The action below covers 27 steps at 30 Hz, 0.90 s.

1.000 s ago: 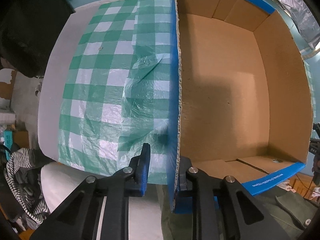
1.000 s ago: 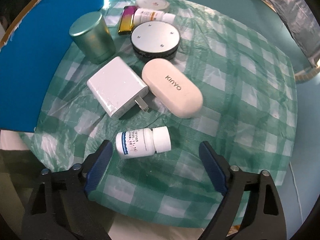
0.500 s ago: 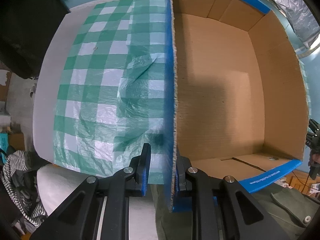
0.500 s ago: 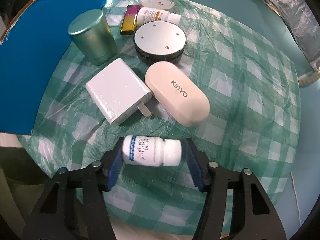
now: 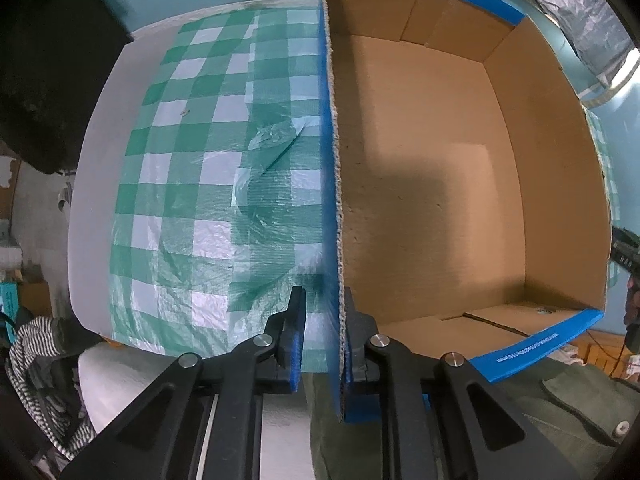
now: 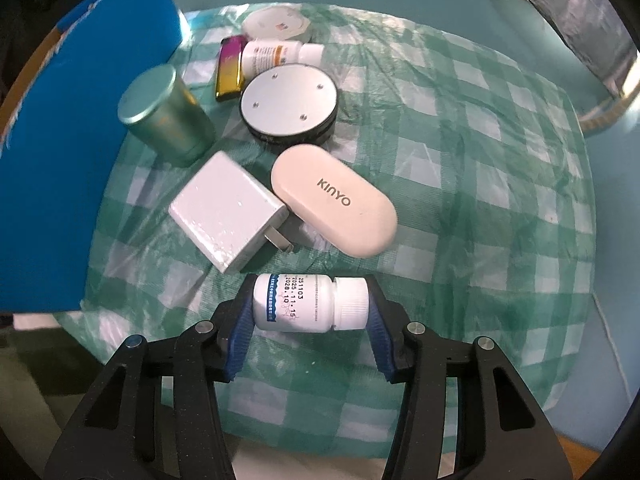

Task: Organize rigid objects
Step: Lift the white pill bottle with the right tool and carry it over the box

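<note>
My right gripper (image 6: pixel 310 312) is shut on a white pill bottle (image 6: pixel 308 302), gripped end to end and lifted a little above the checked cloth. Beyond it lie a white charger (image 6: pixel 226 222), a cream KINYO case (image 6: pixel 334 200), a round black and silver disc (image 6: pixel 289 102), a green tin (image 6: pixel 164 114), another white bottle (image 6: pixel 276 56), a pink and yellow lighter (image 6: pixel 230 67) and a white lid (image 6: pixel 276 24). My left gripper (image 5: pixel 322 320) is shut on the left wall of the empty blue cardboard box (image 5: pixel 332 184).
The box's blue outer wall (image 6: pixel 60 152) stands at the left of the objects. The green checked cloth (image 6: pixel 460 168) covers a round table; its edge curves near on the right. Striped clothing (image 5: pixel 36 344) lies below the table at the left.
My right gripper closed on the near white pill bottle and lifted it slightly. My left gripper narrowed onto the box wall and the box shifted a little.
</note>
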Available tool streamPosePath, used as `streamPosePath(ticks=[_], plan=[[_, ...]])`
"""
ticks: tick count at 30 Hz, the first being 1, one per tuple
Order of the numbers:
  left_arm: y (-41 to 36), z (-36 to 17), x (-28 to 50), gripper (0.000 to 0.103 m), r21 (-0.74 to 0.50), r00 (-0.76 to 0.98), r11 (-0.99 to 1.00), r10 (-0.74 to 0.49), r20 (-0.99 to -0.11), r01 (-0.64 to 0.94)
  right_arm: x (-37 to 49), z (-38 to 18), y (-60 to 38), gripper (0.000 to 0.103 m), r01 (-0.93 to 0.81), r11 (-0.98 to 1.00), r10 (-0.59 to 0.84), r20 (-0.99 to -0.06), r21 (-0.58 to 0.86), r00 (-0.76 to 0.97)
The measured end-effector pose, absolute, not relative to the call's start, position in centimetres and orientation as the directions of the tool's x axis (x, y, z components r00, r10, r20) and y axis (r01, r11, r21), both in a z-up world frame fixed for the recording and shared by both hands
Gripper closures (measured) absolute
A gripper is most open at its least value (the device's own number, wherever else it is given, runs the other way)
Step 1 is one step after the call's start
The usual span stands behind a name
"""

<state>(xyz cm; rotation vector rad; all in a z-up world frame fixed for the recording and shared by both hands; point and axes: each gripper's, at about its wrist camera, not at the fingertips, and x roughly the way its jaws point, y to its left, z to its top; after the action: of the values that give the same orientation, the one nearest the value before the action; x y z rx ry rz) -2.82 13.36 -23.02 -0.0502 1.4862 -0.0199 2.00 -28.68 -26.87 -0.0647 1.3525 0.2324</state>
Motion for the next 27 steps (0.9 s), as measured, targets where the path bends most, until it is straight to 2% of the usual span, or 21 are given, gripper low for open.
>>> streamPosePath(ticks=[6, 16, 27], plan=[[12.8, -23.5, -2.7, 0.088, -0.039, 0.081, 0.999, -0.039, -0.996, 0.007, 3.4, -25.0, -28.8, 0.053, -0.123, 0.985, 0.149, -0.960, 0.122, 0.238], [12.7, -23.7, -3.2, 0.088, -0.035, 0.079, 0.999, -0.036, -0.996, 0.012, 3.7, -24.2, -27.0, 0.053, -0.099, 0.987, 0.152, -0.949, 0.129, 0.277], [13.7, -22.7, -3.3, 0.088, -0.051, 0.101, 0.999, -0.052, -0.993, 0.016, 6.7, -21.1, -23.1, 0.053, -0.158, 0.978, 0.176, -0.936, 0.133, 0.303]])
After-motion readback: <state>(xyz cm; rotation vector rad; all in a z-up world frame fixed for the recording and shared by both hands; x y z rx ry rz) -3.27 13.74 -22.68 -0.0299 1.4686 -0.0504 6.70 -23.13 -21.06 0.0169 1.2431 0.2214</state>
